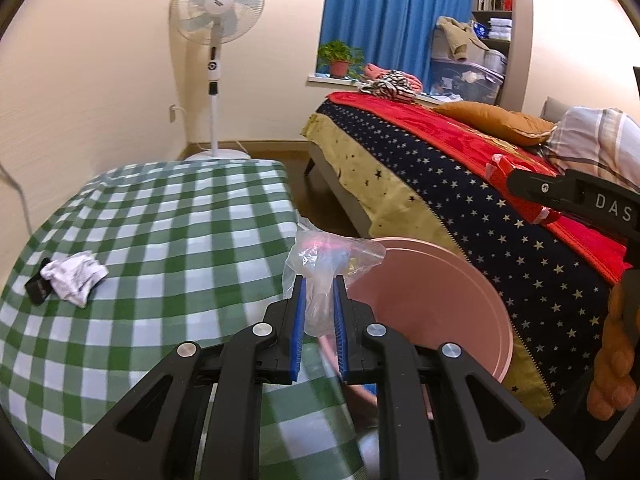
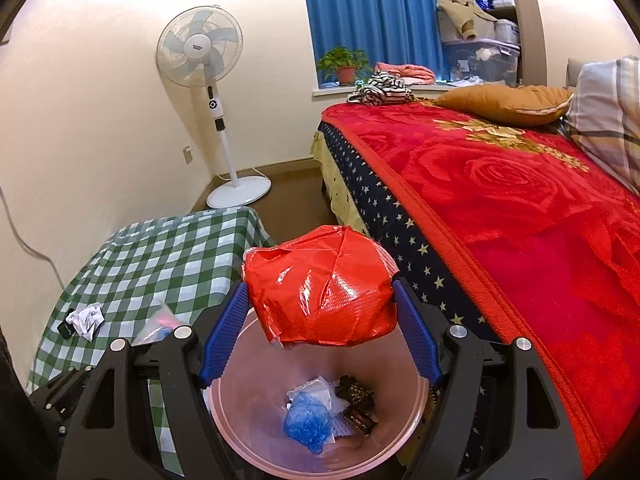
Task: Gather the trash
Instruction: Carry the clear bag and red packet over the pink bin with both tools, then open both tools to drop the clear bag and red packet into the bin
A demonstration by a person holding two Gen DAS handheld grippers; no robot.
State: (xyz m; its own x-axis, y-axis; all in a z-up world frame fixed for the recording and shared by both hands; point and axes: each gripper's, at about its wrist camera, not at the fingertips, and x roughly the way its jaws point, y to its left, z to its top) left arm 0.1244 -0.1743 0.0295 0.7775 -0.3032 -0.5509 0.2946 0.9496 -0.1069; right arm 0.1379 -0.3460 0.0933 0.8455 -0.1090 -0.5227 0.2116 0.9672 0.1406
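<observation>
Where the red wrapper hangs, the bin's far rim hides

White letters "DAS" stand on the black right hand-held gripper; the fan's hub label is unreadable.

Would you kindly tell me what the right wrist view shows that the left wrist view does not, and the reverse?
Only the right wrist view shows the inside of the pink bin, with blue plastic and dark wrappers at its bottom, and the right gripper clamped on the red crumpled wrapper above it. Only the left wrist view shows the left gripper pinching the clear plastic bag, and a hand. Both share the checked tablecloth, crumpled white paper, fan and bed.
</observation>
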